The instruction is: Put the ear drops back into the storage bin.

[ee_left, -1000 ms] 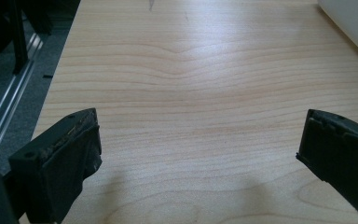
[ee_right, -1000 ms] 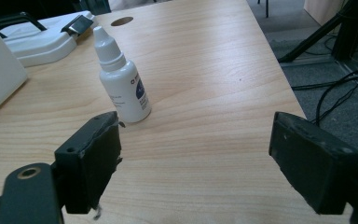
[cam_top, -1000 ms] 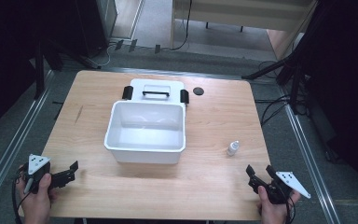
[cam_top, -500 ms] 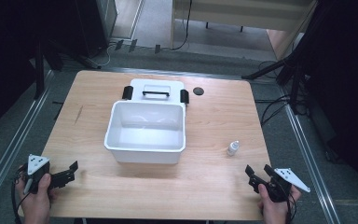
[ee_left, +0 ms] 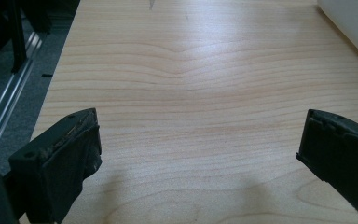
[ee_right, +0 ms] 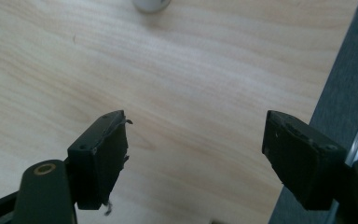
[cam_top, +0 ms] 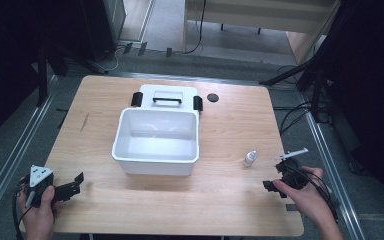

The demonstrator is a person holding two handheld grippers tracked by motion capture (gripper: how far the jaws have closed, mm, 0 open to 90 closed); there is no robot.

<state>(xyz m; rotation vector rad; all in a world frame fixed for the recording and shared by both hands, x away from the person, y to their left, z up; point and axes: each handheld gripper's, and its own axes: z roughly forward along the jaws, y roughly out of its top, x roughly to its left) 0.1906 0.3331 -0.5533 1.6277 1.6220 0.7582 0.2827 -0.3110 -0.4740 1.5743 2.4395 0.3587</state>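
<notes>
One small bottle (cam_top: 250, 158) stands upright on the wooden table (cam_top: 230, 200), to the right of the white tub (cam_top: 155, 142) and near the right gripper (cam_top: 275, 186), which hangs over the table's right edge with its jaws apart and nothing between them; they have just been closing a little. In the right gripper view the bottle's base (ee_right: 151, 4) peeps in at the top edge, well ahead of the jaws. It looks light, stiff and smooth-sided, probably plastic, with a narrower cap, so it should lift easily but could tip or skid if nudged from one side. The safest hold seems to be across the wider body, low and square, rather than on the cap. The left gripper (cam_top: 67, 189) rests at the table's near left corner, its jaws wide apart over bare wood. The tub's lid (cam_top: 166, 96) lies behind the tub.
</notes>
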